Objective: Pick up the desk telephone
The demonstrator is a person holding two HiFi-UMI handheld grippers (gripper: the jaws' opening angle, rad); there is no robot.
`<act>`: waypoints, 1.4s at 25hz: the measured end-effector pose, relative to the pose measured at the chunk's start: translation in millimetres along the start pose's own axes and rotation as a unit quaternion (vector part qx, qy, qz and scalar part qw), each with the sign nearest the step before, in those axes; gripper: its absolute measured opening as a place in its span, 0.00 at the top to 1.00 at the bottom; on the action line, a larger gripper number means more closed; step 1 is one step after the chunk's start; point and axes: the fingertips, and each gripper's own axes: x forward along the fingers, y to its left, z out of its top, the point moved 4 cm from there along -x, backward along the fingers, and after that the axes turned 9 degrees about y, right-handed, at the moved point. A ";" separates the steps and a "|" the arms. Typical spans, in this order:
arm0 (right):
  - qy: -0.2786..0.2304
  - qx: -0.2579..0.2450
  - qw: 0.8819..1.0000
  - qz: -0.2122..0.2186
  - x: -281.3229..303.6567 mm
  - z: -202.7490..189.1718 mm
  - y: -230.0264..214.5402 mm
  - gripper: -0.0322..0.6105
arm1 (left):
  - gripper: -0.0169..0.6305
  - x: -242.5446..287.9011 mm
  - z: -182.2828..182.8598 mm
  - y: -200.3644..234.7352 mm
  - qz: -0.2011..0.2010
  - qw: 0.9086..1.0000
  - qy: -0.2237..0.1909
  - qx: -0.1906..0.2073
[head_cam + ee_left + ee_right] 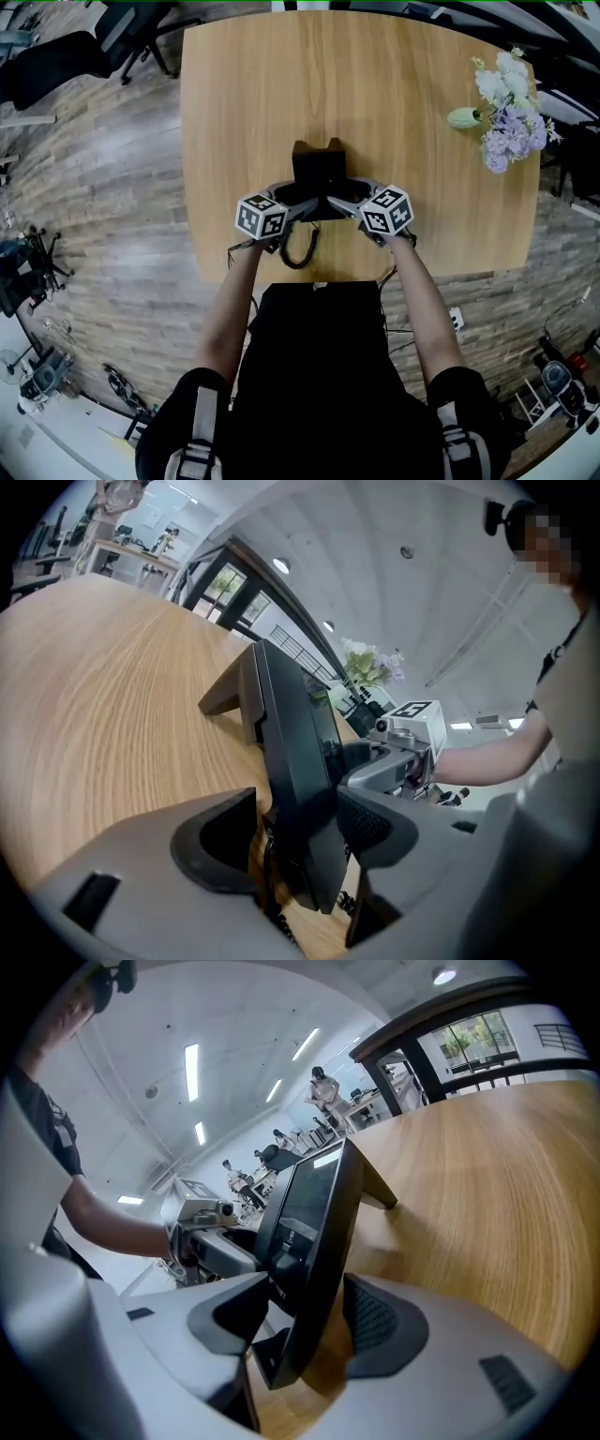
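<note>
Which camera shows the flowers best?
The head view: the flowers sit in full sight near the table's far right corner. The left gripper view shows only a small part behind the phone; the right gripper view shows none.

No text, label, brand or number can be read

The left gripper (300, 810), grey with black ribbed pads, has its jaws on both sides of the flat black desk telephone (291, 728), with a narrow gap at one pad. The telephone leans on its stand on the light wooden table (94, 686). The right gripper (364, 761) reaches its far edge.
</note>
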 end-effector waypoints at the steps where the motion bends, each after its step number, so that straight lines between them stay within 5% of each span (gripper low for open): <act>1: -0.002 0.006 1.000 0.005 0.3 -0.6 -0.5 0.57 | 0.58 1.0 0.7 -0.1 -0.001 1.000 0.000 0.001; 35: -0.029 0.074 0.996 0.033 -1.4 -0.4 4.8 0.60 | 0.58 2.9 8.9 -7.7 -0.014 1.000 0.001 -0.002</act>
